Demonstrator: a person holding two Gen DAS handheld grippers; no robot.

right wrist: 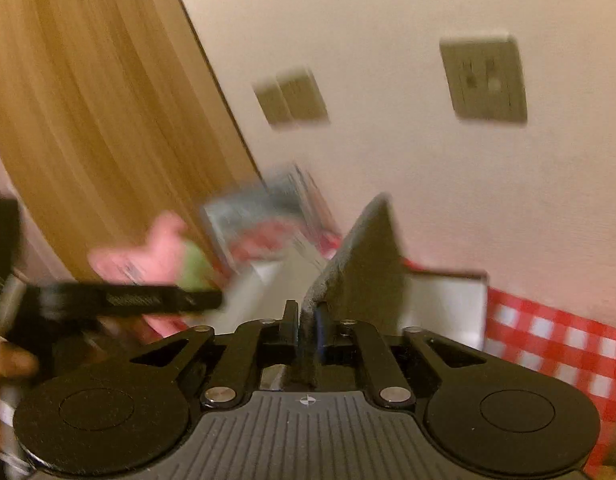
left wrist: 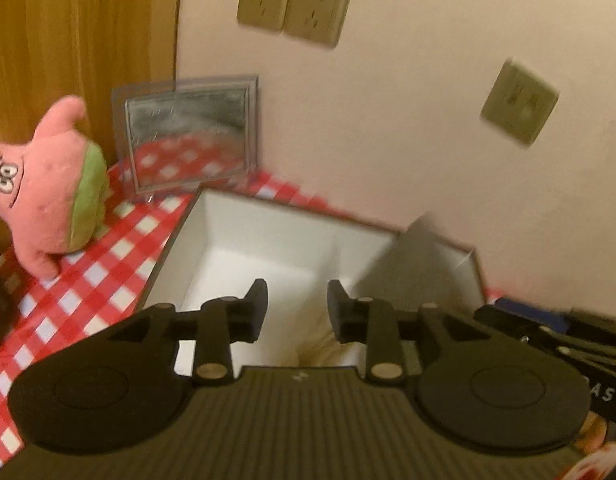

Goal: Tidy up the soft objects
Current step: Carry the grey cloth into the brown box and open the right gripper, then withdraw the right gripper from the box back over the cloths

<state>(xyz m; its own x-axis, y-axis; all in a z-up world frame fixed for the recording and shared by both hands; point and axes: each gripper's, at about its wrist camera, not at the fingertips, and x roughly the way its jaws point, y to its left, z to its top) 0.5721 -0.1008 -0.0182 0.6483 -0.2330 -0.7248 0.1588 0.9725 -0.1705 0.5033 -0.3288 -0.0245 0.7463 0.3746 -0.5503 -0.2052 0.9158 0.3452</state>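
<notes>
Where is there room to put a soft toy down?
Inside the open white box, left half: bare floor. Its right side is crowded by the grey felt sheet. Checked tablecloth is free between the box and the pink star plush.

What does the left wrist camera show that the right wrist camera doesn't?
Only the left wrist view shows the white box's inside and the plush's face.

Only the right wrist view shows the right gripper, its jaws around a grey felt piece, and a hand at the left edge.

Both show the pink plush, the mirror, the checked tablecloth and the wall sockets. The left gripper is open and empty.
</notes>
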